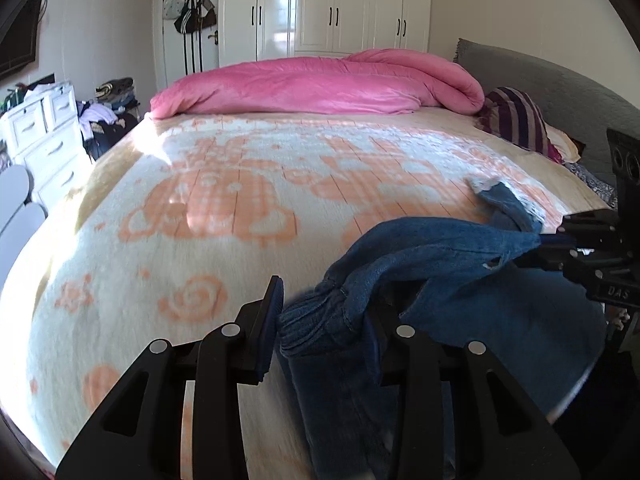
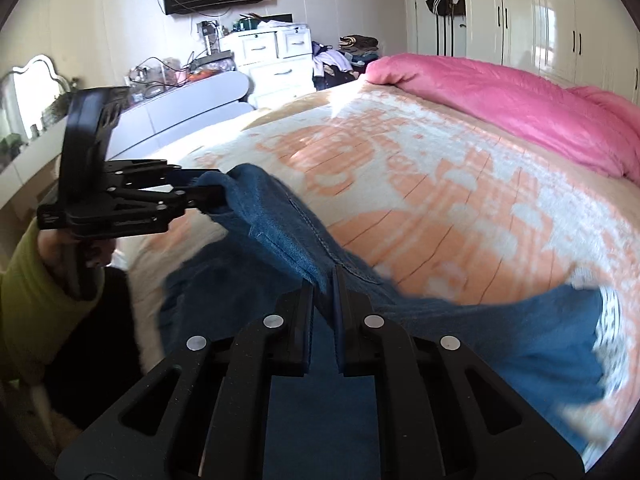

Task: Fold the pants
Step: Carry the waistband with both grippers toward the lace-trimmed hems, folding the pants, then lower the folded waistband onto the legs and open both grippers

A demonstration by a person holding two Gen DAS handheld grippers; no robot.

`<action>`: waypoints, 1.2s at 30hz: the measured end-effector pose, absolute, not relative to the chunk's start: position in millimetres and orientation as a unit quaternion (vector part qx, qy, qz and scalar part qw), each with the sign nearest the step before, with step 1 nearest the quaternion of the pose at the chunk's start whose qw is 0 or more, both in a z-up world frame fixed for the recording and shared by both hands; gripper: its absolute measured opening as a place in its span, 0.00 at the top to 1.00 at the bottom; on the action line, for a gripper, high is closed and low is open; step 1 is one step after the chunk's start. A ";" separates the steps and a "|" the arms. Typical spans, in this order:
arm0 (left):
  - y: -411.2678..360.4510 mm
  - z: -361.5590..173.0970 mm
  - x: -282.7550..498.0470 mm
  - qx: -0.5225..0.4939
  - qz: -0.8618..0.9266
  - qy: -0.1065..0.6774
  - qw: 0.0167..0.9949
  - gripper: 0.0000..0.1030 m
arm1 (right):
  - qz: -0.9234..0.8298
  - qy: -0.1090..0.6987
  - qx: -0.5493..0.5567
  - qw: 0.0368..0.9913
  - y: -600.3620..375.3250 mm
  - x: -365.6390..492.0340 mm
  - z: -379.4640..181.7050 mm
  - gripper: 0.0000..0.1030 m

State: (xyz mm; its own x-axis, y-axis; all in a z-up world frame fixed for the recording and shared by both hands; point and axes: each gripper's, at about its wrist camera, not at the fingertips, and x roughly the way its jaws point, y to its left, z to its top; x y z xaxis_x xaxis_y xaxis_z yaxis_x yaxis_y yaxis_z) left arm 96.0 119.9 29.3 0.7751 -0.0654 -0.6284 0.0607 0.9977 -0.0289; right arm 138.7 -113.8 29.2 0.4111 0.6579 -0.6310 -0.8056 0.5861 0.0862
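Observation:
Blue denim pants [image 1: 440,248] hang bunched between both grippers above the bed's near edge. My left gripper [image 1: 320,312] is shut on the pants' ribbed waistband, with cloth filling the gap between its fingers. It also shows in the right wrist view [image 2: 208,194], at the left, clamping a corner of the denim. My right gripper [image 2: 325,280] is shut on a seamed edge of the pants [image 2: 460,332]. It shows at the right edge of the left wrist view [image 1: 560,236], gripping the cloth. A frayed pant leg end [image 1: 504,196] lies on the blanket.
The bed has a white and orange patterned blanket [image 1: 240,200]. A rolled pink duvet [image 1: 320,84] lies across the far side and a striped pillow [image 1: 516,116] at the right by the grey headboard. A white dresser [image 2: 276,60] and wardrobes [image 1: 340,4] stand beyond.

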 end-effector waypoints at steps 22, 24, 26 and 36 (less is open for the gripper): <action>112.6 -12.6 37.7 0.000 -0.025 0.429 0.903 0.59 | 0.432 0.326 -0.158 0.826 -114.3 38.4 -22.2 0.96; 115.8 -15.9 38.1 -0.013 -0.022 0.437 0.899 0.55 | 0.419 0.329 -0.162 0.831 -113.8 38.8 -26.6 0.96; 116.3 -16.4 37.9 -0.025 -0.023 0.439 0.898 0.55 | 0.410 0.324 -0.164 0.837 -115.9 38.0 -26.7 0.96; 130.2 -17.8 41.2 -0.071 -0.034 0.451 0.889 0.48 | 0.427 0.345 -0.168 0.819 -113.6 34.9 -41.1 0.95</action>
State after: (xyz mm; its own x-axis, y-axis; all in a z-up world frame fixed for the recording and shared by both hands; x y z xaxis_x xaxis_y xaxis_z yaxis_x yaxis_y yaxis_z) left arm 41.2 130.2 -17.8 0.5905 -0.1256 -0.7972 -0.0033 0.9874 -0.1580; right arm 34.9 -113.6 -41.1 0.3977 0.5840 -0.7076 -0.8150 0.5792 0.0199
